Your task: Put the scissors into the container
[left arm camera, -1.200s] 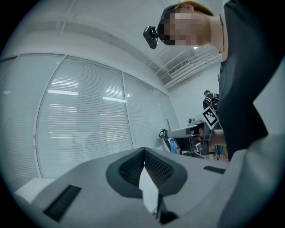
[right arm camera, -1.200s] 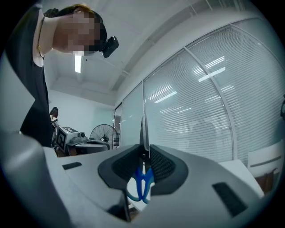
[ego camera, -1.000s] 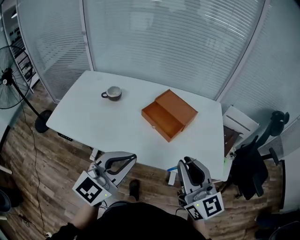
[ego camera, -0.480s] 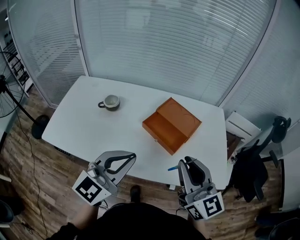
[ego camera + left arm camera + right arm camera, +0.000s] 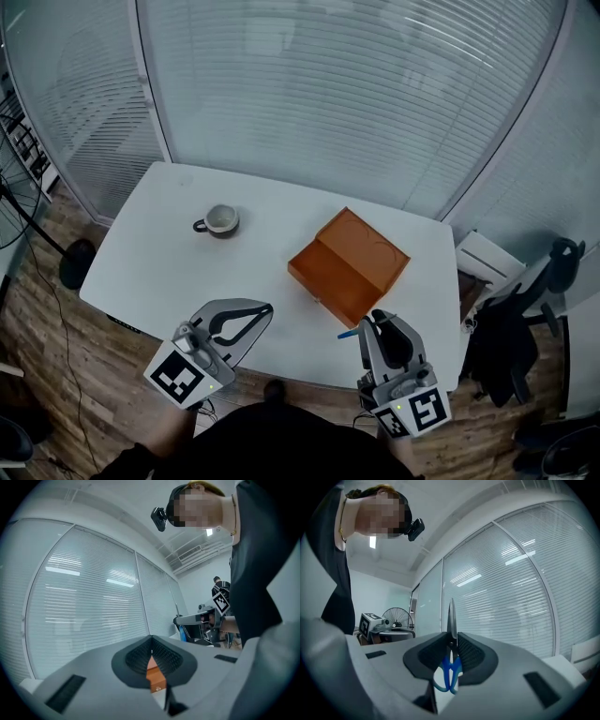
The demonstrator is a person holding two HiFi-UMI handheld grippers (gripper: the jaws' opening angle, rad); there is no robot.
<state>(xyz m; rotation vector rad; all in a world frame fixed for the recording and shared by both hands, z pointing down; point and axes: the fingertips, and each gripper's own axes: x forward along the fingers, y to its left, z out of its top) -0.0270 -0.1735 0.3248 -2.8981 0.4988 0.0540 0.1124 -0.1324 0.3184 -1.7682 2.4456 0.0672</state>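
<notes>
You have stepped closer: the orange container (image 5: 349,264) now sits just ahead of your right gripper (image 5: 378,323), which clamps the scissors (image 5: 451,666), blades up, nearly within reach. Your left gripper (image 5: 261,309) is closed, empty.

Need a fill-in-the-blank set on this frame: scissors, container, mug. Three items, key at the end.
1. The right gripper is shut on scissors whose handles are ___.
2. The container on the white table is ___ in colour.
3. In the head view, the mug stands to the container's ___.
Missing words: blue; orange; left.
</notes>
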